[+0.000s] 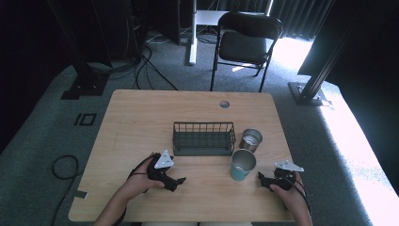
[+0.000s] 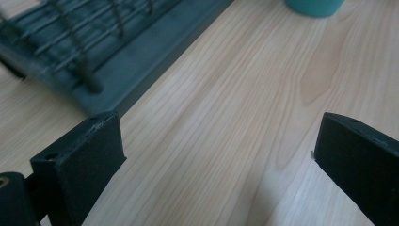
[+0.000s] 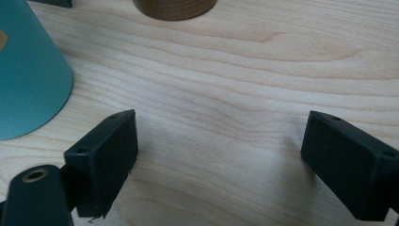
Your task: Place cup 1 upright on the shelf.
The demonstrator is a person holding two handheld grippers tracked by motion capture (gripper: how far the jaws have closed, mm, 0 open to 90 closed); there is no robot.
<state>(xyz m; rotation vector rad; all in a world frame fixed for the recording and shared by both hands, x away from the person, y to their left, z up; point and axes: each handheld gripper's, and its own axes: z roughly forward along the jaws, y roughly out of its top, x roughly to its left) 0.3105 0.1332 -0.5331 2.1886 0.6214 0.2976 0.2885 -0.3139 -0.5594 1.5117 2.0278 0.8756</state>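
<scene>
A teal metal cup (image 1: 242, 165) stands upright near the table's front right, with a silver cup (image 1: 251, 139) just behind it. A dark wire rack (image 1: 203, 138) sits at the table's middle. My left gripper (image 1: 178, 182) rests low over the wood in front of the rack, open, nothing between its jaws. In the left gripper view the rack (image 2: 89, 52) is at upper left and the teal cup (image 2: 314, 5) at the top edge. My right gripper (image 1: 261, 179) is open just right of the teal cup (image 3: 28, 75), which stands left of its empty jaws.
The wooden table (image 1: 141, 127) has a cable hole (image 1: 224, 104) near its far edge. A black folding chair (image 1: 244, 44) stands beyond the table. Cables (image 1: 66, 167) lie on the carpet at left. Black frame posts (image 1: 320, 70) stand at both sides.
</scene>
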